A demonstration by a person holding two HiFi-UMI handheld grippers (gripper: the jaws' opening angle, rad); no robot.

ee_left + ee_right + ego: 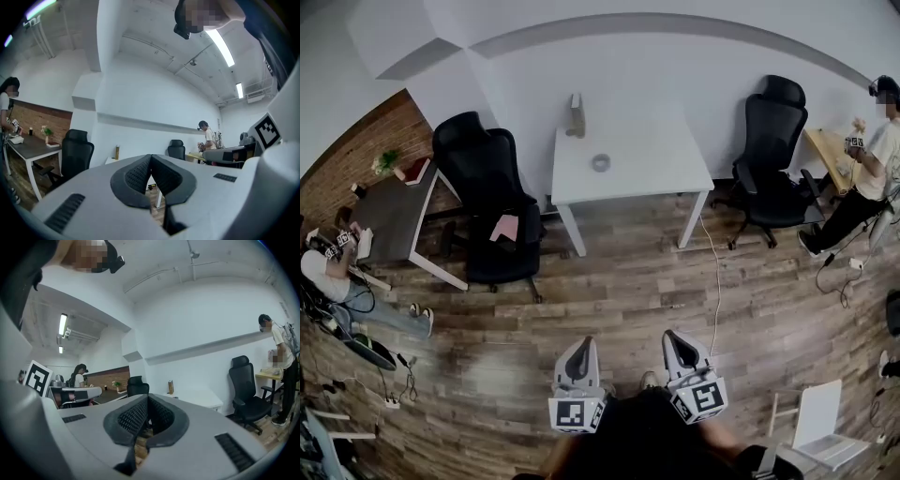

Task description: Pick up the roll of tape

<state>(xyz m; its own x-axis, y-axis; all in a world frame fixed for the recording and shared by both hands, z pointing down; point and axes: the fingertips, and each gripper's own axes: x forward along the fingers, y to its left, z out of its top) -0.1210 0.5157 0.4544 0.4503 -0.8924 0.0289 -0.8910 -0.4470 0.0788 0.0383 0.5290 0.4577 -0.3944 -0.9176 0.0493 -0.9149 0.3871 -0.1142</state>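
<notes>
The left gripper (578, 345) and right gripper (674, 337) have pale grey shells and black ribbed pads (136, 176). Each bears a cube (577, 413) of black-and-white square markers.

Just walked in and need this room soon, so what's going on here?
A person stands back from the white table, a hand-held gripper in each hand. The left hand-held gripper and right hand-held gripper are both shut and empty, pointing toward the table. The roll of tape lies untouched on it, across open floor from them.
</notes>
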